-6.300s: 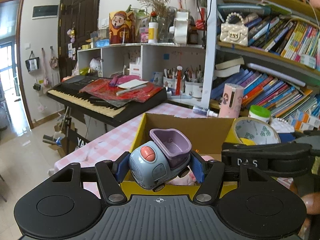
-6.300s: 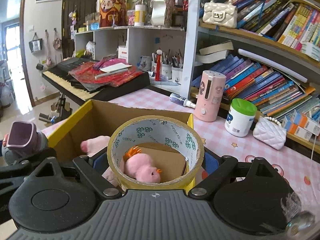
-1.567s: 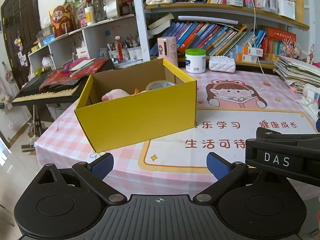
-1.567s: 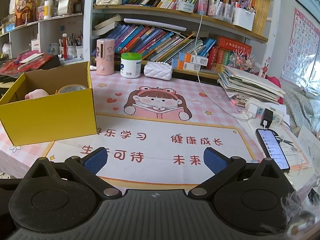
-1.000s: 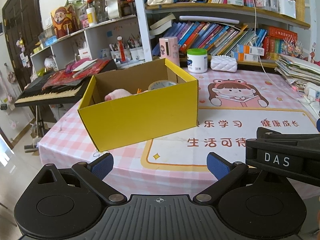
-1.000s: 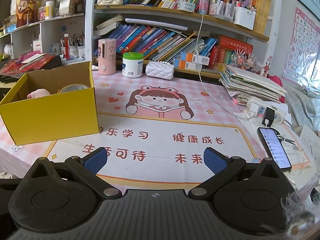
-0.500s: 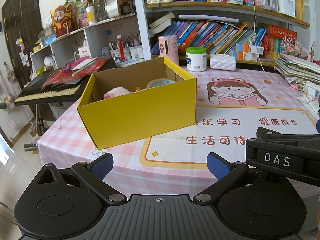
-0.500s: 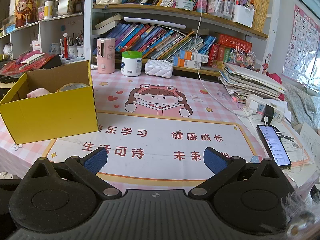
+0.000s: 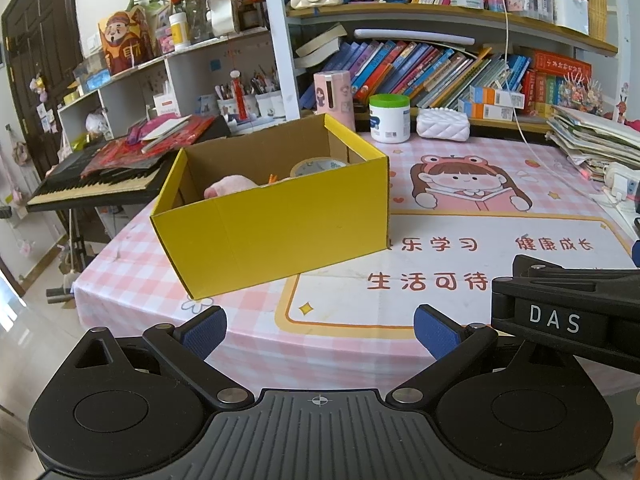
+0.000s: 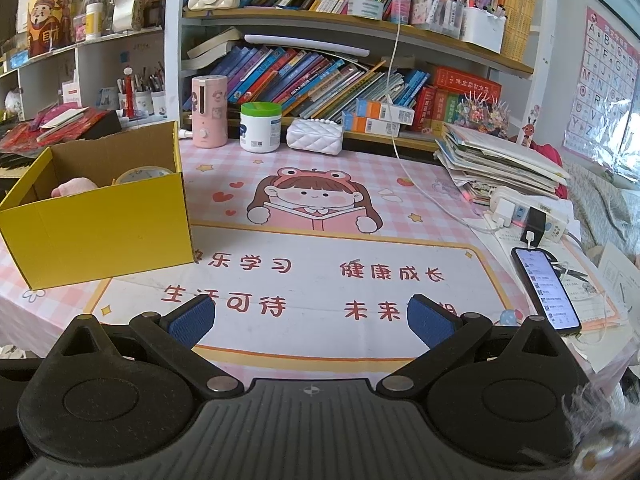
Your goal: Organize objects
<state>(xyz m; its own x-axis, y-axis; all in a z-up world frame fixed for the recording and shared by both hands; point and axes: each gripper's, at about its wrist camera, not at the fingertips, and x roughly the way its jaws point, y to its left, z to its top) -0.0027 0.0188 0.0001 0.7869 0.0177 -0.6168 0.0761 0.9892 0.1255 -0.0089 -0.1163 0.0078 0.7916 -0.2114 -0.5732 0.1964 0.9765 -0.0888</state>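
Both claws are spread wide and empty: left gripper point(image 9: 319, 326), right gripper point(image 10: 310, 319); the yellow box point(image 9: 280, 220) sits on the table's left part (pink plush point(image 9: 230, 189) and tape roll point(image 9: 318, 167) half-hidden inside); only the right view shows the phone point(image 10: 546, 289).

Home kids' study rm: crammed wooden bookshelves w/ colourful books point(image 10: 304, 76), pink checked cartoon desk mat point(image 10: 320, 240), black electronic keyboard point(image 9: 92, 184), alphabet wall poster point(image 10: 604, 80).
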